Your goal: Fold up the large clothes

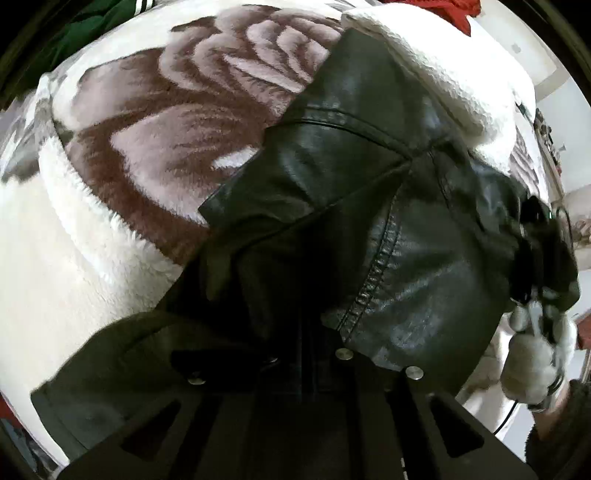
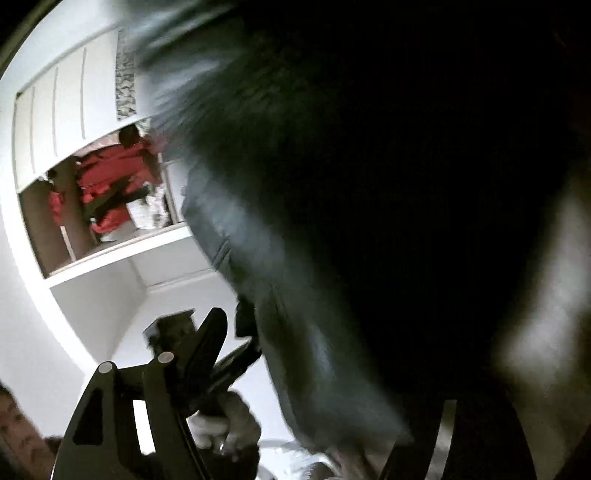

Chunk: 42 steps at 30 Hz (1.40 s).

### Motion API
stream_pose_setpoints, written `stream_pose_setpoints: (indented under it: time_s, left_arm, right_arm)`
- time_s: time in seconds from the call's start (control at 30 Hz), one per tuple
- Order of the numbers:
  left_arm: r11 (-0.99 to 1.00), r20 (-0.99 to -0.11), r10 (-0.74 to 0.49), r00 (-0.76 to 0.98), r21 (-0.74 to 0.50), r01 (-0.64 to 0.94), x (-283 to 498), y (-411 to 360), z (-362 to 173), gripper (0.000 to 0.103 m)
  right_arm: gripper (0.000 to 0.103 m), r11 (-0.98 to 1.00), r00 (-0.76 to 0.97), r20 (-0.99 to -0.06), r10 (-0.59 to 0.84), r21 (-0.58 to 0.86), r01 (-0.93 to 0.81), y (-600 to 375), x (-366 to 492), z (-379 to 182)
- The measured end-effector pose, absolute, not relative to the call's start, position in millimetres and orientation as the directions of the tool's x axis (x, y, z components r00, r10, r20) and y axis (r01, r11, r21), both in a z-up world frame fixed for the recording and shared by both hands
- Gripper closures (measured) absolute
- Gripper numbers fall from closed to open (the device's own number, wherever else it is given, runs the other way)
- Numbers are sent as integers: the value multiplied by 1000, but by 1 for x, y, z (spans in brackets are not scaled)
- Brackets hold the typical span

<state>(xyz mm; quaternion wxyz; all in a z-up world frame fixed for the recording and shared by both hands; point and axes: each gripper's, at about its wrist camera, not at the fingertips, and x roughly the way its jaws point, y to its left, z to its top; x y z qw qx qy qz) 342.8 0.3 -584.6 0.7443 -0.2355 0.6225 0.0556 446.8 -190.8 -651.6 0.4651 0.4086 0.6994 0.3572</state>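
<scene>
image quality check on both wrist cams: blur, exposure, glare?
Left wrist view: sharp; sheen on the black leather jacket, brown-and-white floral fleece blanket evenly lit, strong fisheye bend at the edges, lower centre in deep shadow. Right wrist view: the jacket is motion-smeared and mostly underexposed, the white wall is near blown out.

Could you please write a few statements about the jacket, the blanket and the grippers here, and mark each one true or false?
1. The garment is a black leather jacket with a white fleece lining. True.
2. The jacket lies on a bare wooden floor. False: it lies on a plush blanket with a brown flower pattern.
3. The left gripper is shut, with jacket fabric lying over its fingers. True.
4. A blue garment lies at the blanket's far edge. False: a green garment with white stripes lies there.
</scene>
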Motion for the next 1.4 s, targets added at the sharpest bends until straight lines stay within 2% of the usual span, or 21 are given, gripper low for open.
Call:
stream_pose_setpoints:
  time_s: [0.07, 0.1, 0.13, 0.3, 0.6, 0.77, 0.83, 0.87, 0.9, 0.93, 1.0, 1.13, 1.23, 1.4]
  left_arm:
    - [882, -953, -216, 212, -284, -376, 346, -1, -587, 98]
    - [877, -951, -225, 210, -292, -382, 347, 1, -589, 98]
    - [875, -950, -233, 207, -298, -382, 348, 2, -592, 98]
    - [871, -941, -253, 226, -323, -369, 344, 2, -599, 97]
    - [810, -904, -356, 236, -424, -404, 342, 27, -599, 97]
    - [777, -914, -267, 304, -391, -493, 294, 58, -552, 97]
    - [747, -922, -188, 338, -358, -561, 252, 87, -529, 96]
    - [737, -926, -159, 343, -343, -583, 237, 98, -522, 92]
    - [719, -933, -115, 341, -315, -620, 213, 114, -515, 75]
    - [695, -943, -73, 325, -282, -661, 190, 129, -510, 44]
    - [644, -953, -18, 302, -242, -726, 152, 160, -507, 12]
    - [527, -965, 58, 257, -189, -829, 88, 206, -504, 12]
    - [464, -961, 125, 246, -163, -871, 49, 227, -496, 12]
    - [442, -953, 187, 238, -135, -887, 39, 235, -493, 12]
  right_arm:
    - [26, 428, -200, -385, 901, 866, 258, -181, 453, -651]
    - [38, 451, -177, -417, 892, 852, 265, -179, 454, -649]
    - [62, 484, -155, -458, 875, 838, 252, -177, 453, -646]
    - [83, 525, -51, -525, 850, 832, 181, -167, 442, -617]
    - [85, 617, -1, -621, 784, 780, -99, -108, 427, -536]
    - [85, 664, 37, -696, 717, 666, -340, -60, 408, -480]
    - [85, 674, 72, -740, 668, 562, -479, -35, 389, -455]
    - [85, 673, 92, -759, 645, 506, -539, -22, 377, -446]
    - [85, 663, 110, -773, 625, 450, -598, -9, 363, -436]
    - [85, 646, 118, -781, 614, 411, -643, 3, 346, -428]
    - [85, 611, 148, -794, 590, 319, -725, 21, 320, -415]
    - [85, 427, 219, -819, 531, 34, -904, 78, 238, -403]
    - [85, 213, 234, -831, 504, -143, -966, 83, 150, -421]
    - [80, -47, 206, -889, 409, -246, -968, 104, 44, -474]
